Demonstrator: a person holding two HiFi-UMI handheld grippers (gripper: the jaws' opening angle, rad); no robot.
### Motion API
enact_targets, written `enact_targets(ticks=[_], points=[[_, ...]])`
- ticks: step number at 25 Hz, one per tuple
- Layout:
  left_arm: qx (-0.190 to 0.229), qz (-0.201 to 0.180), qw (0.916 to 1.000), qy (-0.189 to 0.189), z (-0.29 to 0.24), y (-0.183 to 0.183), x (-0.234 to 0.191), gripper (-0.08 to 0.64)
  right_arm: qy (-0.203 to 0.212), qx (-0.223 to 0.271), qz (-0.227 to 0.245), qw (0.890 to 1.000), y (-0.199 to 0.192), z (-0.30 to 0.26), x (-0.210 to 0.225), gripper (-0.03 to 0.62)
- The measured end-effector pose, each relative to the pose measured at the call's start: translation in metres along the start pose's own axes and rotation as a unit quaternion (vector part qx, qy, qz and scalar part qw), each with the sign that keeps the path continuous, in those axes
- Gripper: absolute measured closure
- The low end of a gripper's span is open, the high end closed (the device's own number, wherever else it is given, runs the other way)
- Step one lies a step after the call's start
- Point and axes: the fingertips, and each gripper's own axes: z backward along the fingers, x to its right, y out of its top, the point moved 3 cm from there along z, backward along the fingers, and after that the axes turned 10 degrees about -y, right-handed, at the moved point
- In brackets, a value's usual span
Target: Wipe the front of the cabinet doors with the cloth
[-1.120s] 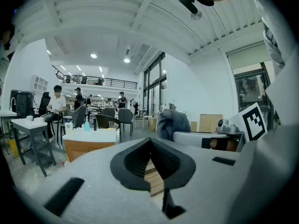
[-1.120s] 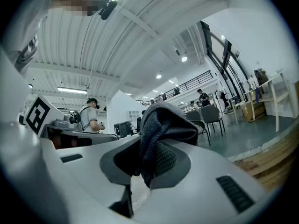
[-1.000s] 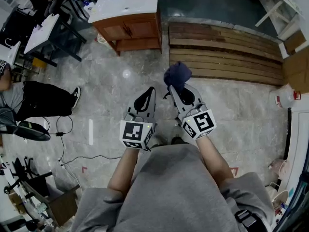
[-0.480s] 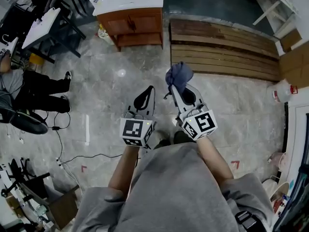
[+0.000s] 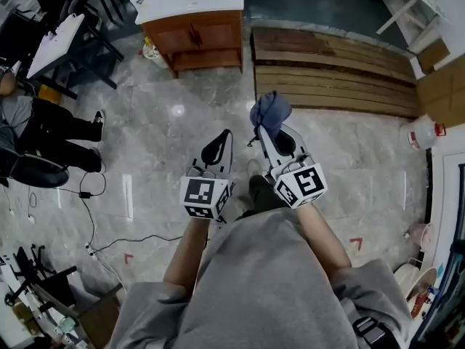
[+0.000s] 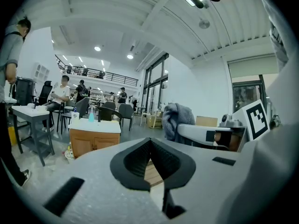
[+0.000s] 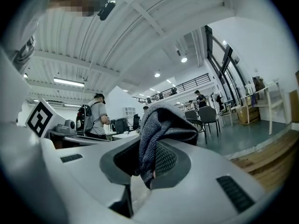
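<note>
The wooden cabinet [image 5: 195,35] with a white top stands far ahead on the floor, its two doors [image 5: 193,38] facing me; it also shows small in the left gripper view as the cabinet [image 6: 93,141]. My right gripper [image 5: 264,131] is shut on a dark blue-grey cloth [image 5: 269,110], which bunches out over the jaw tips; the cloth [image 7: 156,136] fills the jaws in the right gripper view. My left gripper [image 5: 226,134] is shut with nothing in it and is held beside the right one. Both grippers are well short of the cabinet.
A wooden slatted platform [image 5: 330,73] lies right of the cabinet. A seated person [image 5: 43,133] and desks [image 5: 58,42] are at the left, with cables [image 5: 94,224] on the floor. A white bucket [image 5: 421,133] stands at the right. Marble floor lies between me and the cabinet.
The view has shifted forward a little: the cabinet and platform have slid slightly in the frame. Both grippers keep their pose, the cloth still held in the right one.
</note>
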Motion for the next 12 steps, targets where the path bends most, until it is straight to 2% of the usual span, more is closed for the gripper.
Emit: enact_targets(ticks=[5,12], points=[[-0.006,-0.005,1.0,0.0,-0.022,0.005,-0.026,0.552,-0.001,0.0,-0.012,1.0,-0.005,-0.035,0.009,0.551],[-0.013,-0.007,0.9999,0.004,-0.077,0.02,-0.062,0.551,0.022,-0.003,-0.007,1.0,0.003,-0.095,0.038,0.551]])
